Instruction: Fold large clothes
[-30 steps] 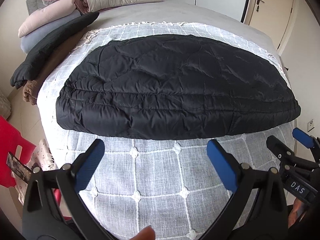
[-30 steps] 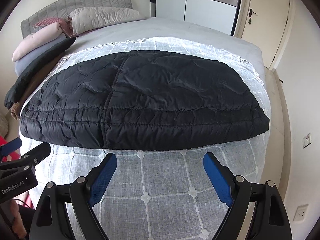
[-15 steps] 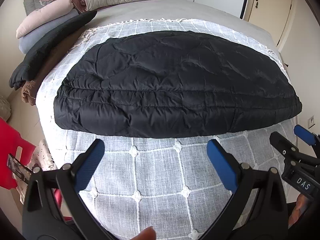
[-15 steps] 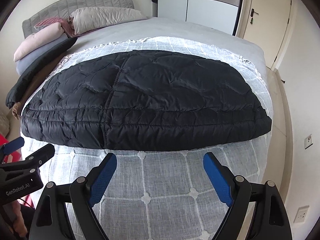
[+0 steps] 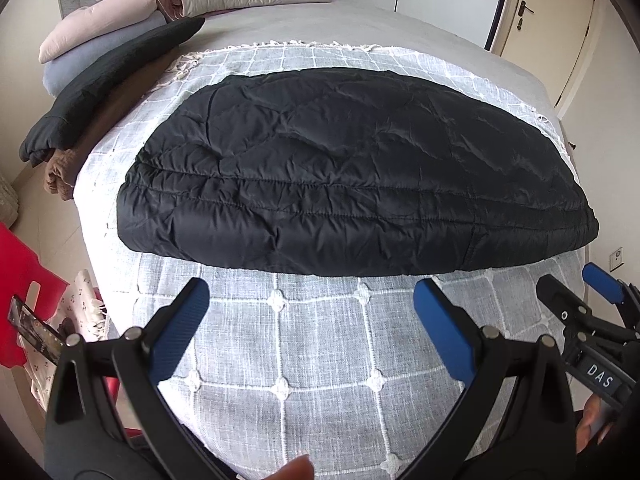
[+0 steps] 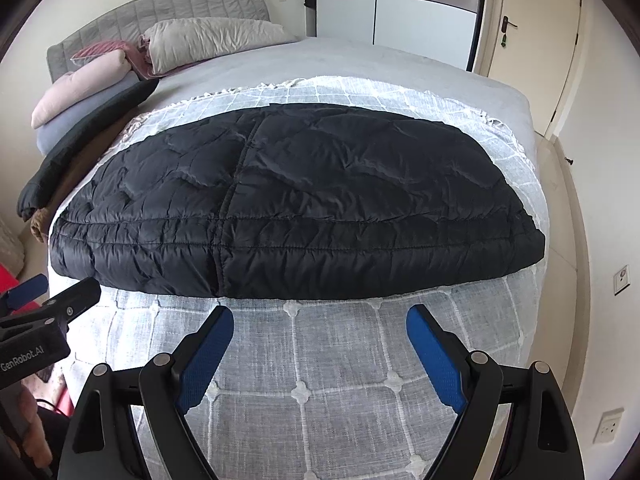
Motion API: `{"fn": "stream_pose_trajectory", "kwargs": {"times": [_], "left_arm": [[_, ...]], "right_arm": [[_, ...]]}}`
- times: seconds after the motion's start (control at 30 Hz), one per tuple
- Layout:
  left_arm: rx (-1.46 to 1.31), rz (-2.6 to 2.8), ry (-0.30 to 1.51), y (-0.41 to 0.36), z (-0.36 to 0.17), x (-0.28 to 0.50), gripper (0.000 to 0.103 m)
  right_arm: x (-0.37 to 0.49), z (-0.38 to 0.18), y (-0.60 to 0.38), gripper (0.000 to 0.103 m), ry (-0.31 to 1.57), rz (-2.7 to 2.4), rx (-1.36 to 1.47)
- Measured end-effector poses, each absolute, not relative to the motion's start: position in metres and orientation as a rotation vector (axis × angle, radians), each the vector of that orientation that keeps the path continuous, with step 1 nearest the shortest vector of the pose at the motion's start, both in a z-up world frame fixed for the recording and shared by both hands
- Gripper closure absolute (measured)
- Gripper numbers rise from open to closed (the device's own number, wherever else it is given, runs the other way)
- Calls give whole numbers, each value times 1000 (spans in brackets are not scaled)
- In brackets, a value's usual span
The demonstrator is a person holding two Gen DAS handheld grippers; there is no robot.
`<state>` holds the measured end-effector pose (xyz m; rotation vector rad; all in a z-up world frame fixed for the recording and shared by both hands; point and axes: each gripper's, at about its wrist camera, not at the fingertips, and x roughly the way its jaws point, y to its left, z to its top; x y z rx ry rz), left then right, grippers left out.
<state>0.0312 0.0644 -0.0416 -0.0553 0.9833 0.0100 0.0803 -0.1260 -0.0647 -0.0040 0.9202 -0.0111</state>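
A large black quilted jacket (image 5: 352,176) lies flat across a white checked blanket (image 5: 312,344) on the bed, folded into a wide slab; it also shows in the right wrist view (image 6: 296,208). My left gripper (image 5: 310,300) is open and empty, hovering over the blanket just short of the jacket's near edge. My right gripper (image 6: 320,328) is open and empty, likewise just short of the near edge. Each gripper shows at the side of the other's view: the right one (image 5: 592,300) and the left one (image 6: 44,300).
Folded clothes are stacked along the bed's left edge (image 5: 104,68), with pillows (image 6: 208,36) at the headboard. A red object (image 5: 20,280) and a phone (image 5: 36,332) sit on the floor at left. Wardrobe doors (image 6: 400,8) stand behind the bed.
Both grippers have drifted slightly; the jacket sits a little lower and nearer in the left view. Jaws stay open and the jacket has not moved.
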Motion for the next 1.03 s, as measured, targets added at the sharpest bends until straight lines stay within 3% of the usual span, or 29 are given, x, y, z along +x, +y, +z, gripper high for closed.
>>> {"fn": "stream_pose_trajectory", "kwargs": {"times": [0.7,1.03], "left_arm": [[-34,15,980,50,-48,29,1],[-57,16,1098,44,-79,41,1]], "right_arm": [[68,-69,-120,14,917,24,-22],[73,-83,-122,14,946,8,10]]}}
